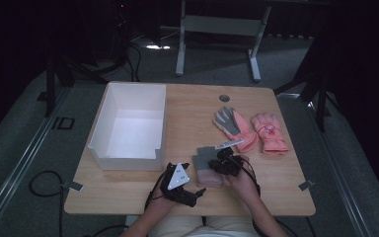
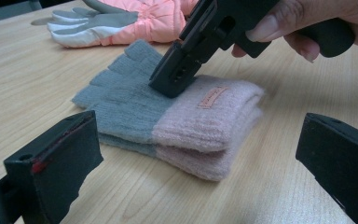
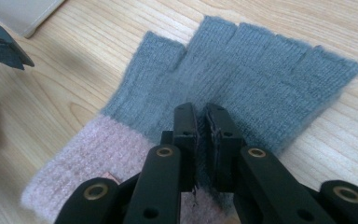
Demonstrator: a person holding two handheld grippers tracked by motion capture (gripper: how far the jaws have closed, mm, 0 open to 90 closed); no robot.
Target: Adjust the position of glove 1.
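Two knitted gloves (image 2: 168, 116), stacked on the bench (image 2: 23, 70), are pinched by the nearly clenched right hand-held gripper (image 3: 200, 121). The left hand-held gripper (image 2: 191, 163) is held released just before them. Lifting is judged still undone.

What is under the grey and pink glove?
Under the top knit glove lies a second matching glove, its pink cuff edge peeking out, on the wooden table. The rest of it is covered.

Right gripper (image 3: 204, 122) pinching knit glove (image 3: 242, 79)
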